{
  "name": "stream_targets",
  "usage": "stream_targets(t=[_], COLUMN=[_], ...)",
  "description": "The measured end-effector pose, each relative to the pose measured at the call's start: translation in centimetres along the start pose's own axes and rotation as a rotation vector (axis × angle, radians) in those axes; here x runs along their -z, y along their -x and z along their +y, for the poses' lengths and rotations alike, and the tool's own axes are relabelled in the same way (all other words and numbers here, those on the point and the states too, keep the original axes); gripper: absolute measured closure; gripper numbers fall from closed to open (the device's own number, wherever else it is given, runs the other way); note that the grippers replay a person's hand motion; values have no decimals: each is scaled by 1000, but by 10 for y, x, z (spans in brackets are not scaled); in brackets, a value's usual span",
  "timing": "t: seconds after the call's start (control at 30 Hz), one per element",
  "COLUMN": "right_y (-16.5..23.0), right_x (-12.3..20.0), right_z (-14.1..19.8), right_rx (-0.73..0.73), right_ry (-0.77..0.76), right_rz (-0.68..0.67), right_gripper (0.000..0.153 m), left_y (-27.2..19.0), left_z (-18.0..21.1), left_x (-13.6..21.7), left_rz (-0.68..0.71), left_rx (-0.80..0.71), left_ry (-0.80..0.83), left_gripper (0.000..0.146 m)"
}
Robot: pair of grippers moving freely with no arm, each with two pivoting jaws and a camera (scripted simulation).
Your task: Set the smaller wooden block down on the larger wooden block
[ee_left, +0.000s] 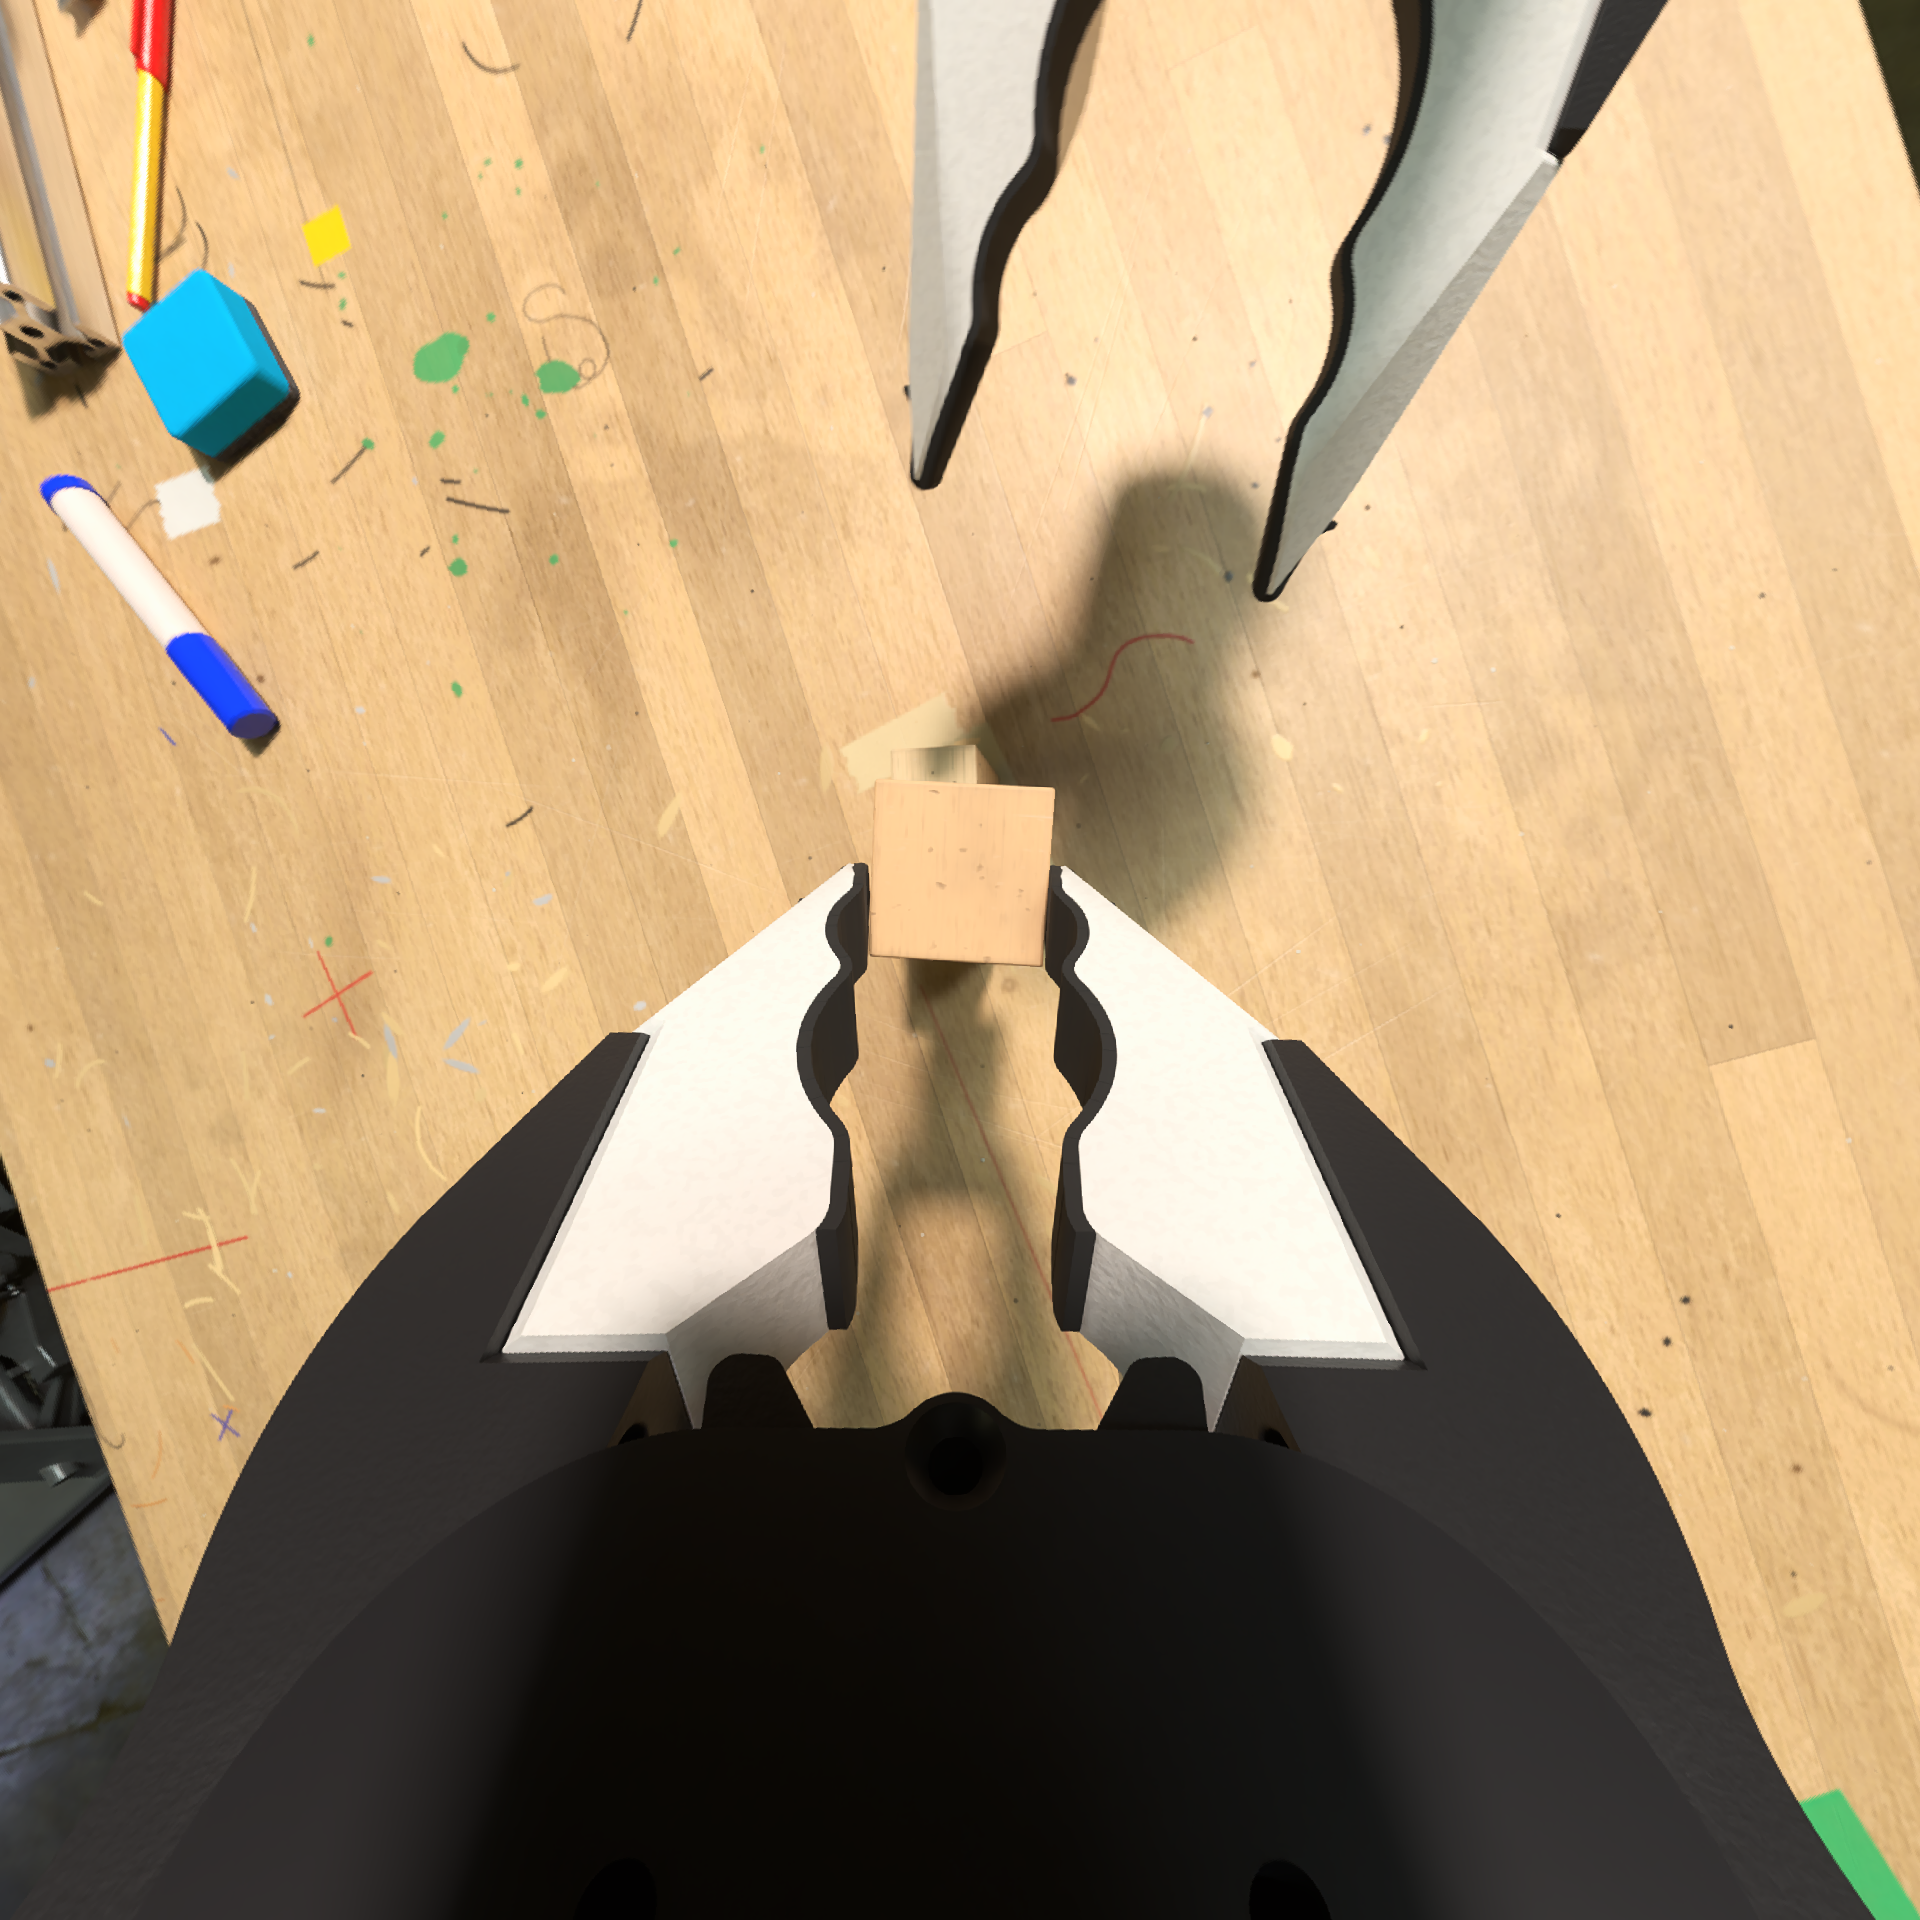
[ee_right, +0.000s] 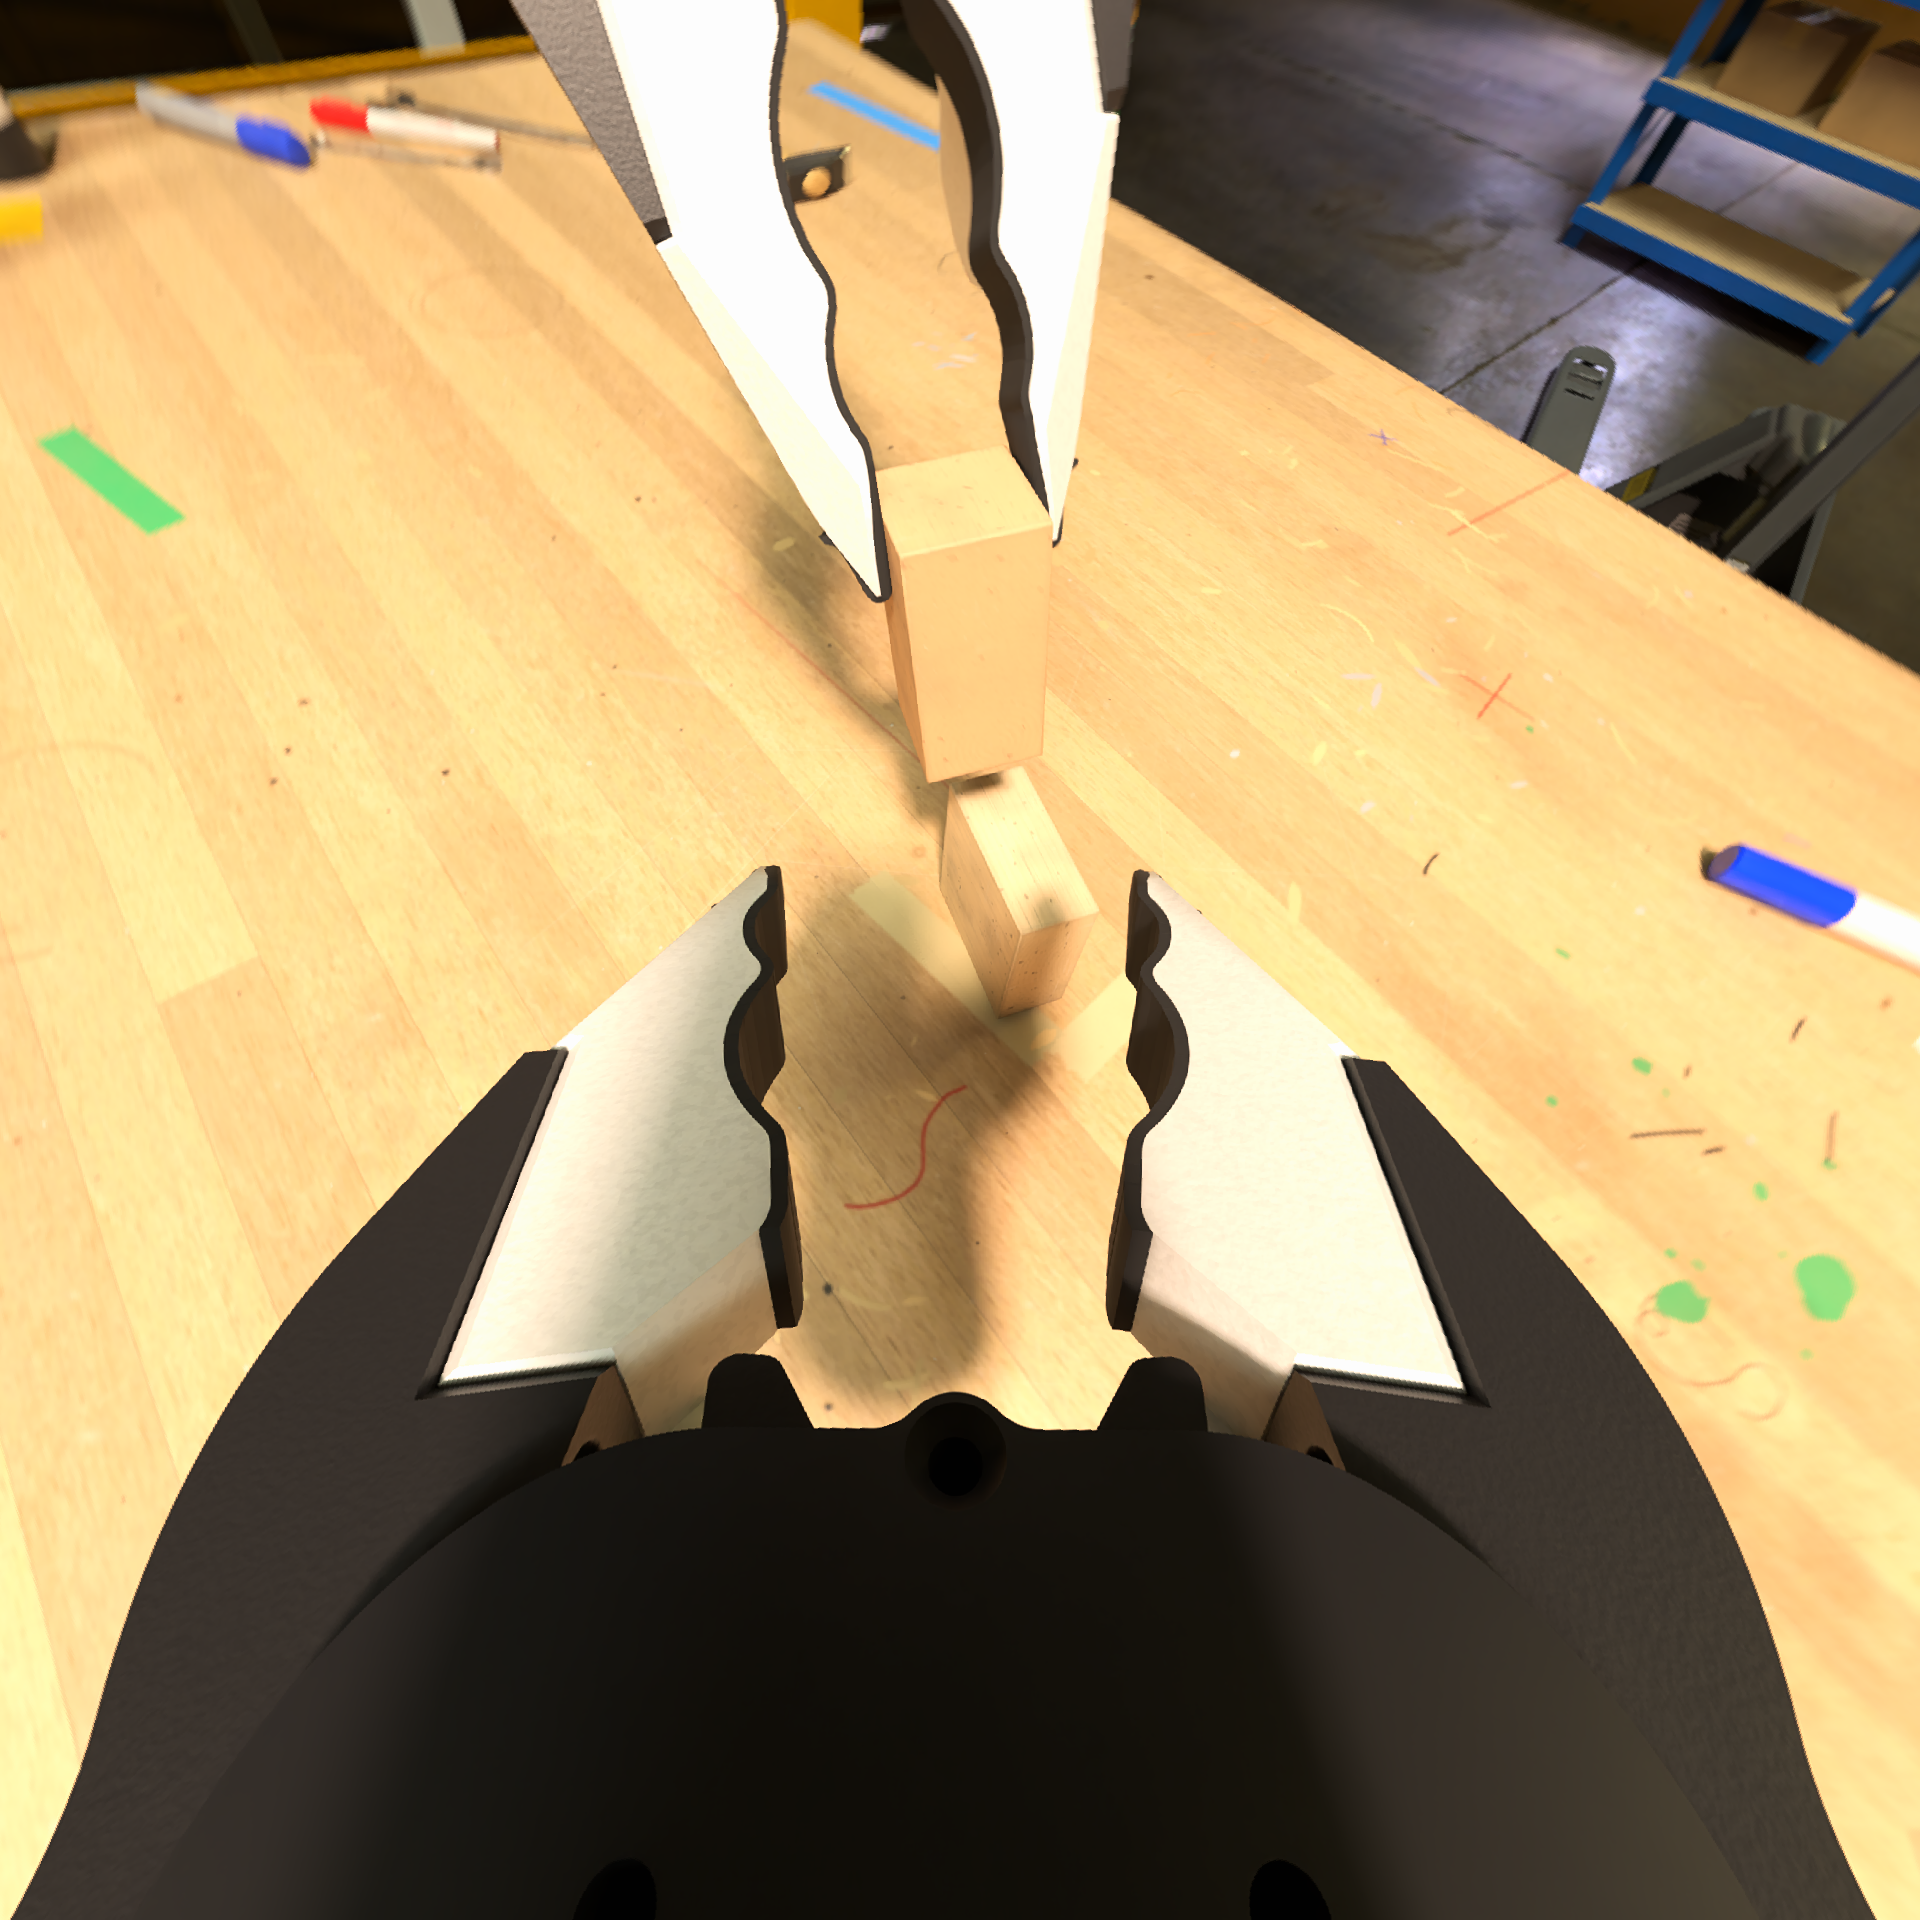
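My left gripper (ee_left: 956,873) is shut on the larger, thicker wooden block (ee_left: 961,904) and holds it upright by its top. In the right wrist view this gripper (ee_right: 966,561) comes down from above with that block (ee_right: 971,644). The smaller wooden block (ee_right: 1013,894) lies flat on the table under it. The held block's lower end is at the far end of the lying block; I cannot tell whether they touch. In the left wrist view only a sliver of the smaller block (ee_left: 935,766) shows. My right gripper (ee_right: 956,876) is open and empty, its fingers either side of the lying block's near end; it also shows in the left wrist view (ee_left: 1096,535).
A blue cube (ee_left: 208,358), a blue-capped marker (ee_left: 156,603), a red and yellow pen (ee_left: 151,156) and a metal rail (ee_left: 42,260) lie to the left. More markers (ee_right: 405,125) lie at the far side. The table edge (ee_right: 1558,468) runs along the right, with a blue shelf (ee_right: 1766,156) beyond it.
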State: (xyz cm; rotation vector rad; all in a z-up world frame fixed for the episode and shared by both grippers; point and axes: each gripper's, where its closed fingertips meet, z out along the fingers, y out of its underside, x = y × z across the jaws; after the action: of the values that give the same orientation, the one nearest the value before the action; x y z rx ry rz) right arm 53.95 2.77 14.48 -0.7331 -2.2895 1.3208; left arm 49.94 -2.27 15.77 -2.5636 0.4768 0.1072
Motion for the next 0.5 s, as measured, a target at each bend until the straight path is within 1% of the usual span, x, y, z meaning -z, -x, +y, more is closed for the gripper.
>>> stream_targets(t=[0.1, 0.17, 0.33, 0.5], right_y=[-3, -1, 10, 19], right_x=[-1, -1, 5, 14], right_z=[15, 25, 46, 51], right_rx=[-96, -130, -139, -162], right_ry=[-38, -38, -26, -80], right_rz=[10, 11, 23, 42], right_gripper=[86, 85, 85, 85], left_y=[9, 13, 18, 17], left_z=[2, 2, 4, 8], left_x=[-9, -16, -32, -41], left_rz=[11, 27, 50, 57], left_rx=[18, 33, 49, 44], left_ry=[18, 30, 49, 78], left_gripper=[113, 113, 113, 113])
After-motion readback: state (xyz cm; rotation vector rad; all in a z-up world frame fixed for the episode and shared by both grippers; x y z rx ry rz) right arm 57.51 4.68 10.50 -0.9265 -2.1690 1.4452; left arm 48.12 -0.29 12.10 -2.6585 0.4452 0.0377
